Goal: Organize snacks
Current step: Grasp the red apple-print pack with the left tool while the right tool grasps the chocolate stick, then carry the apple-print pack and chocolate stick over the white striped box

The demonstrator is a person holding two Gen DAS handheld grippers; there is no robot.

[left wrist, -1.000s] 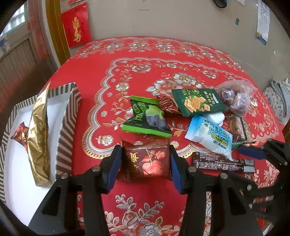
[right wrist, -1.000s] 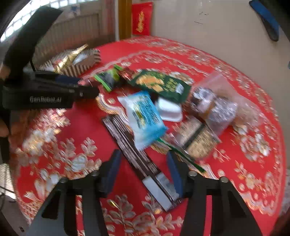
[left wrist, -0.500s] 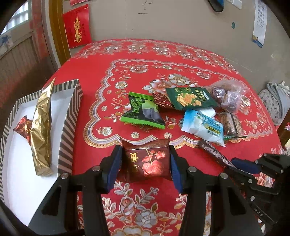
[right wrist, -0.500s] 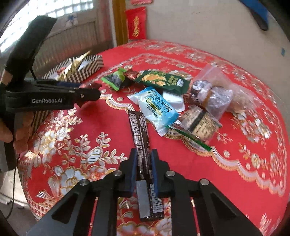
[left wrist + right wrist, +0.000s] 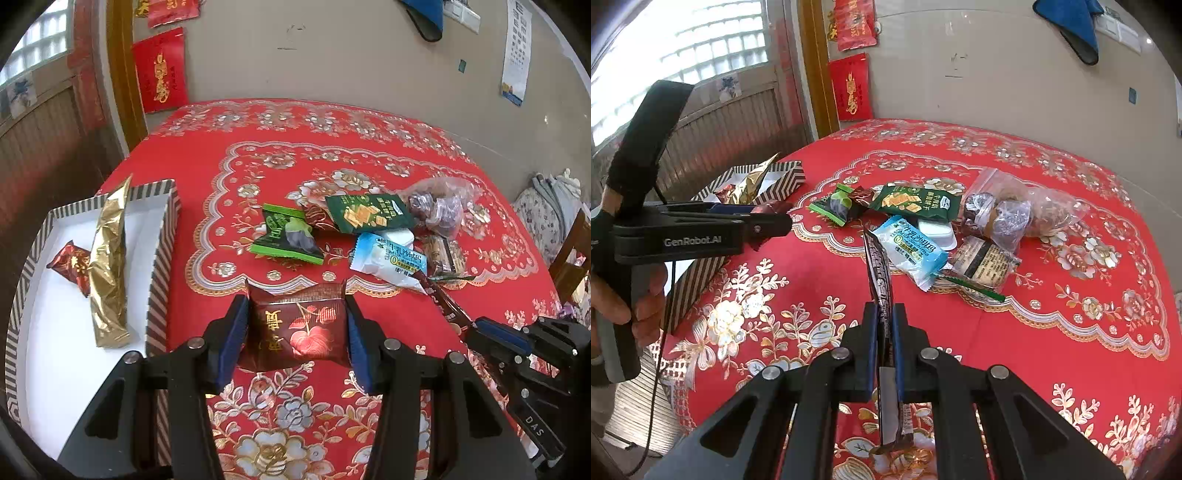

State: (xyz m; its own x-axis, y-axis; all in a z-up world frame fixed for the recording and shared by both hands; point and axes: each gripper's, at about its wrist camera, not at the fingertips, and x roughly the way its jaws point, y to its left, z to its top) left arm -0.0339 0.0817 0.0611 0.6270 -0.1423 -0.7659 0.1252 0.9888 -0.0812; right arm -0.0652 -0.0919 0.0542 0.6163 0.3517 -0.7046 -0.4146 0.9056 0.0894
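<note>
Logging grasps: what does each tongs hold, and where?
Left tongs: dark red packet, by its side edges. Right tongs: brown bar, near one end.

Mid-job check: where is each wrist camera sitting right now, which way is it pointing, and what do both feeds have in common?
Left wrist: behind the left gripper, facing across the red table; its fingers clamp a dark red snack packet; striped box at left.
Right wrist: behind the right gripper, facing the snack pile; it clamps a long dark bar; the left hand shows.
Shared: the blue-white packet and each other's gripper.
</note>
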